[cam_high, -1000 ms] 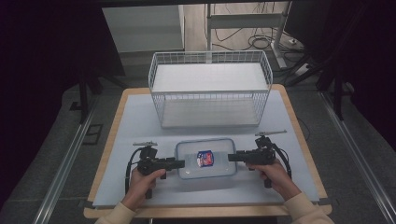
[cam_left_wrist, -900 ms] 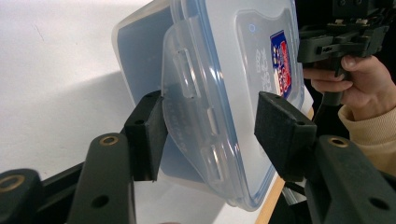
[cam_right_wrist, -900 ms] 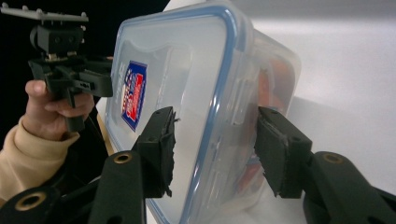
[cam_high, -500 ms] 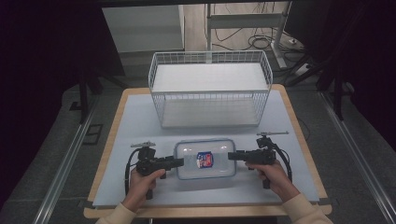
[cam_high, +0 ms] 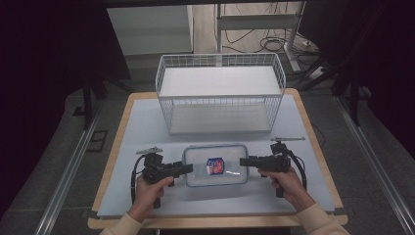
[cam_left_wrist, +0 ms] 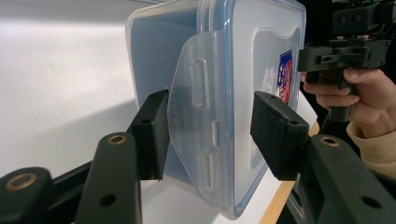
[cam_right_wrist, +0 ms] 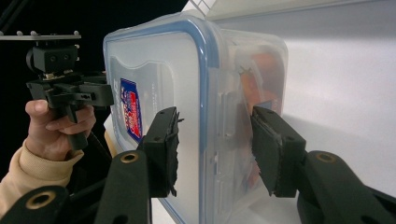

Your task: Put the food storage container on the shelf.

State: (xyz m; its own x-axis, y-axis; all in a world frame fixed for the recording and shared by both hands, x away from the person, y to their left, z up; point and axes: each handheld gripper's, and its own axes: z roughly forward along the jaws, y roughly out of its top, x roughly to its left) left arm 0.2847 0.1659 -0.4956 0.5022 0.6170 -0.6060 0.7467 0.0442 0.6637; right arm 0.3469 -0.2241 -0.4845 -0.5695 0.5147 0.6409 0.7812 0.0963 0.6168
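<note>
Between both grippers: a clear, blue-rimmed, lidded plastic box [cam_high: 215, 165] on the table.
Left gripper [cam_left_wrist: 210, 135] is closing around the flipped-out side latch, pads not yet pressing; right gripper [cam_right_wrist: 215, 149] clamps the opposite end. Stiff, light, slick; grip the ends.

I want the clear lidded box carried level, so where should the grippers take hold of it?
Grip the plastic container at its two short ends, one hand-held gripper from each side, jaws spanning lid and base. It lies flat and wide, so end grips look steadiest. The right hand-held gripper already clamps its end; the left hand-held gripper straddles the unlatched clip flap.
</note>
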